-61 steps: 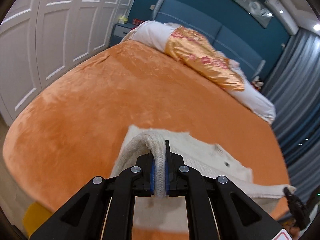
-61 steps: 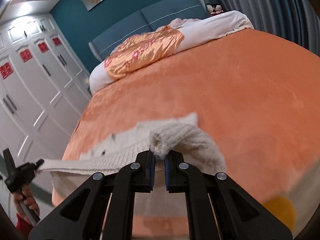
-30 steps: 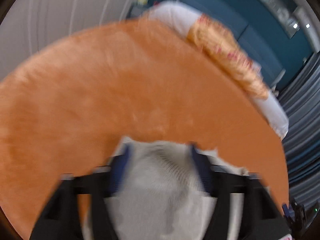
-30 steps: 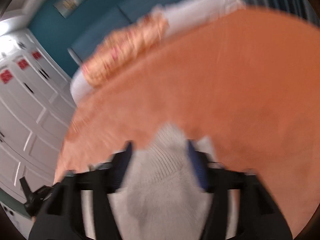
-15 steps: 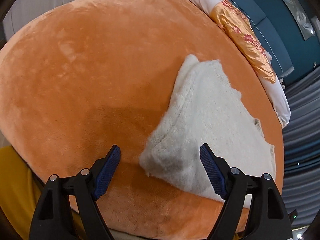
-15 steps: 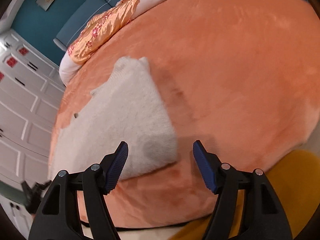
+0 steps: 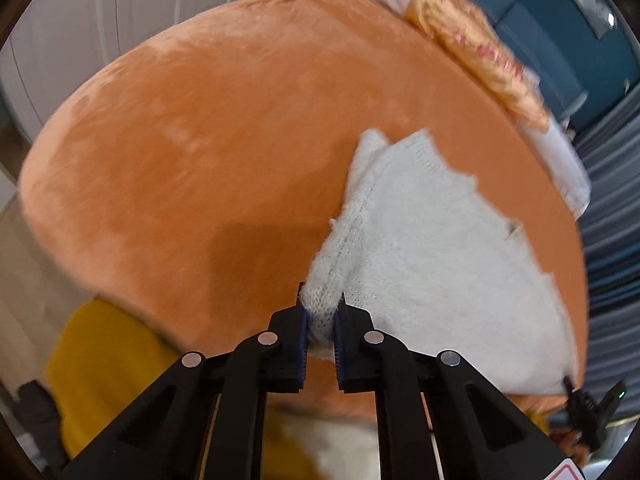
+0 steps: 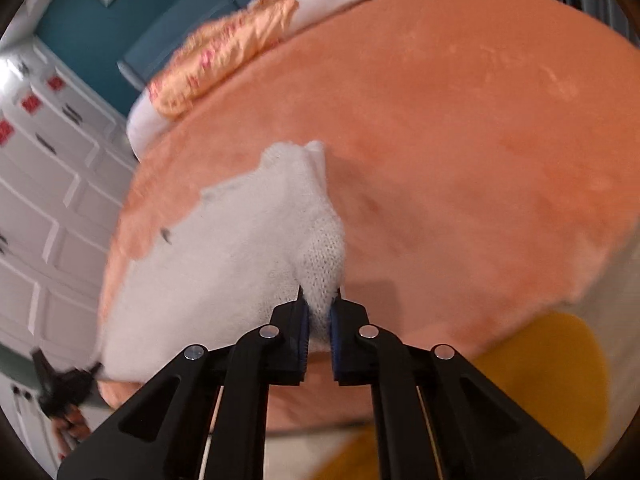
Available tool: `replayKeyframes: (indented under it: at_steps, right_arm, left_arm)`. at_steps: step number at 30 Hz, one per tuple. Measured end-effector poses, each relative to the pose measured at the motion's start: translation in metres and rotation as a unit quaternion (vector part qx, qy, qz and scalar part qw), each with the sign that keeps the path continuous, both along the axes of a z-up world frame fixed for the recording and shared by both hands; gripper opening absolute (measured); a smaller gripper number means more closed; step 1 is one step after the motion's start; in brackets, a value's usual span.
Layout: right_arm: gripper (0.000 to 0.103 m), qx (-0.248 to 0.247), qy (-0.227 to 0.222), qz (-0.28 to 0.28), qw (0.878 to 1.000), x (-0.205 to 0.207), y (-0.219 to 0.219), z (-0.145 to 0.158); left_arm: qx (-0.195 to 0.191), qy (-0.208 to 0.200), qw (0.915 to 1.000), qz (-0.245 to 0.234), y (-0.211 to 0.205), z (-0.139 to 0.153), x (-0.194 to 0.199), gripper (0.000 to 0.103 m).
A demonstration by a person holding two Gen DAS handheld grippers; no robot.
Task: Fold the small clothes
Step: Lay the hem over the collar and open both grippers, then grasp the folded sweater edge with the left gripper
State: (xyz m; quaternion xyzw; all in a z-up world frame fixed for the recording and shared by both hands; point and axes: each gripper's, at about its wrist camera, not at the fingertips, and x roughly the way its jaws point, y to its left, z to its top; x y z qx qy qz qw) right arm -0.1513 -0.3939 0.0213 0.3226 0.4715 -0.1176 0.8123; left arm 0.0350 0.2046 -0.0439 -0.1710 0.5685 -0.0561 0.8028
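A small cream knitted garment [image 7: 432, 248] lies spread on the orange bed cover [image 7: 224, 128]. My left gripper [image 7: 320, 320] is shut on its near left corner. In the right wrist view the same garment [image 8: 224, 256] stretches away to the left, and my right gripper [image 8: 318, 316] is shut on its near right corner. Both held corners are pinched up into small peaks at the bed's near edge. The other gripper shows as a small dark shape at the edge of each view.
Pillows with an orange satin cover [image 7: 480, 52] and white bedding lie at the blue headboard [image 8: 168, 32]. White wardrobe doors [image 8: 48, 184] stand on the left side, grey curtains [image 7: 608, 208] on the right. A yellow object [image 8: 556, 376] lies below the bed's edge.
Both grippers held the garment, let it drop flat on the bed and opened wide. Since half a second ago, both have closed on its near corners.
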Motion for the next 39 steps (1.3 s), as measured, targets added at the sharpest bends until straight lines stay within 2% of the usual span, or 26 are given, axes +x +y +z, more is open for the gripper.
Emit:
replayKeyframes:
  at_steps: [4,8,9,12,13,14,15,16,18,20,22,24,27,29,30,31,32,33,34,39]
  right_arm:
    - [0.007,-0.009,0.068,0.015,0.998,-0.025,0.005,-0.024]
    - [0.008,-0.02,0.106,0.044,0.993,-0.031,0.017,-0.033]
    - [0.01,-0.02,0.102,0.055,0.993,-0.028,0.019,-0.032]
    - [0.019,-0.041,0.069,0.053,0.995,-0.02,0.018,-0.012]
    - [0.022,-0.057,0.055,0.047,0.996,-0.017,0.017,-0.001]
    - [0.033,-0.07,0.037,0.044,0.996,-0.013,0.016,0.009]
    - [0.043,-0.082,0.01,0.04,0.996,-0.007,0.014,0.023]
    - [0.046,-0.089,-0.009,0.041,0.995,0.002,0.011,0.031]
    - [0.053,-0.104,-0.036,0.049,0.993,0.026,0.009,0.042]
    - [0.058,-0.118,-0.059,0.057,0.99,0.055,0.009,0.042]
    - [0.059,-0.121,-0.069,0.057,0.989,0.077,0.008,0.035]
    - [0.06,-0.108,-0.065,0.054,0.991,0.101,0.003,0.019]
    - [0.06,-0.087,-0.032,0.047,0.995,0.13,0.001,-0.014]
    - [0.057,-0.077,-0.01,0.044,0.996,0.139,0.002,-0.03]
    - [0.046,-0.07,-0.006,0.045,0.997,0.141,0.002,-0.034]
    - [0.04,-0.065,-0.004,0.047,0.997,0.143,0.004,-0.037]
    - [0.015,-0.062,-0.008,0.051,0.997,0.142,0.004,-0.036]
    - [0.009,-0.06,-0.016,0.058,0.996,0.142,0.006,-0.032]
    - [0.009,-0.059,-0.032,0.058,0.996,0.141,0.006,-0.024]
    - [0.007,-0.069,-0.139,0.032,0.987,0.125,-0.007,0.045]
  left_arm:
    - [0.011,0.045,0.9989,-0.001,0.008,-0.023,-0.028,0.009]
    - [0.021,0.055,0.9983,0.004,0.012,-0.029,-0.039,0.011]
    - [0.02,0.049,0.9986,0.002,0.011,-0.027,-0.038,0.017]
    - [0.026,0.012,0.9996,-0.001,0.006,-0.002,-0.035,0.022]
    - [0.03,-0.005,0.9995,-0.002,0.005,0.007,-0.033,0.03]
    - [0.033,-0.025,0.9991,-0.002,0.003,0.019,-0.031,0.037]
    - [0.033,-0.046,0.9984,0.0,0.002,0.03,-0.027,0.055]
    - [0.028,-0.074,0.9969,0.006,-0.002,0.044,-0.018,0.065]
    - [0.014,-0.102,0.9947,0.008,-0.01,0.054,0.003,0.069]
    - [-0.004,-0.105,0.9945,0.001,-0.028,0.054,0.027,0.071]
    - [-0.011,-0.108,0.9941,-0.01,-0.047,0.045,0.054,0.074]
    - [-0.001,-0.087,0.996,-0.017,-0.065,0.027,0.078,0.074]
    - [0.004,-0.047,0.9984,-0.03,-0.088,-0.01,0.108,0.074]
    - [0.01,-0.029,0.9986,-0.043,-0.098,-0.025,0.116,0.073]
    - [0.016,-0.019,0.9986,-0.047,-0.101,-0.032,0.12,0.067]
    - [0.015,-0.008,0.9984,-0.053,-0.104,-0.039,0.123,0.045]
    - [0.013,0.005,0.9984,-0.055,-0.104,-0.044,0.127,0.032]
    - [0.004,0.014,0.9984,-0.055,-0.102,-0.047,0.13,0.013]
    - [-0.018,0.016,0.9986,-0.048,-0.098,-0.046,0.131,0.008]
    - [-0.014,-0.069,0.9973,-0.02,-0.083,0.007,0.124,0.006]
